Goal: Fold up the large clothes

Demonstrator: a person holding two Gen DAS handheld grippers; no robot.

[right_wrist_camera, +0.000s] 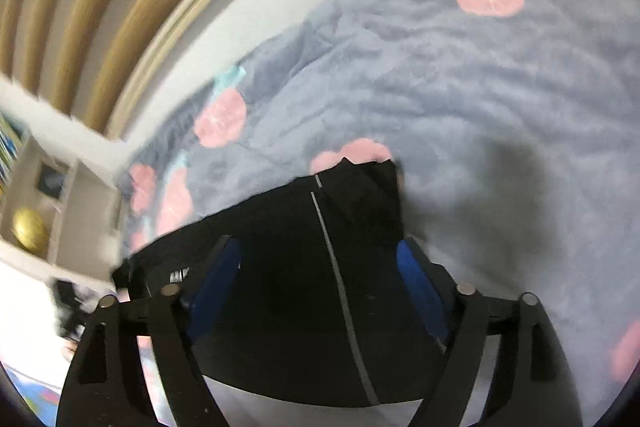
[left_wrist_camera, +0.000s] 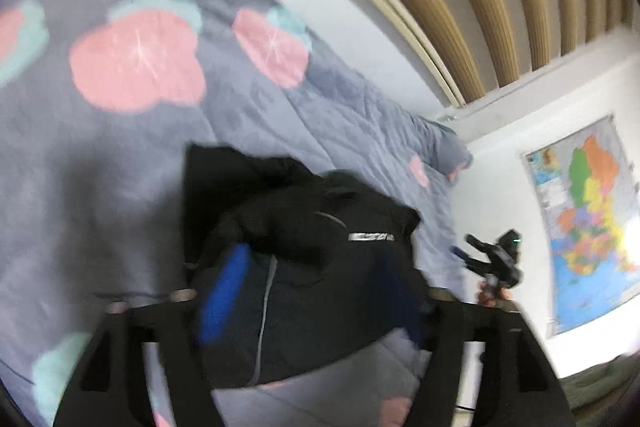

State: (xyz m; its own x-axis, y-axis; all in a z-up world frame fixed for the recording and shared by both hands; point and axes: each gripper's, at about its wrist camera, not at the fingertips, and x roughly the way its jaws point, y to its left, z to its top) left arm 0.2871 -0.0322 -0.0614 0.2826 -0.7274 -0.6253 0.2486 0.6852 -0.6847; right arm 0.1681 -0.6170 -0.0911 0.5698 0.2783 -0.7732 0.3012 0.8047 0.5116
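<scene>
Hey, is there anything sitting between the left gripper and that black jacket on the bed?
Nothing visible. The left gripper stands open right over the black jacket, which lies folded on the grey flowered blanket. Only open air lies between the blue pads and the cloth.

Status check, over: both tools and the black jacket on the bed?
Left tool open, right tool open, nothing gripped. Black jacket bunched on the grey flowered duvet, released. Nothing in the way.

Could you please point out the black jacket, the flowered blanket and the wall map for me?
black jacket (right_wrist_camera: 280, 287): right wrist view, its dark front panel.
flowered blanket (left_wrist_camera: 136, 63): left wrist view, a pink flower.
wall map (left_wrist_camera: 588, 211): left wrist view, its coloured middle.
</scene>
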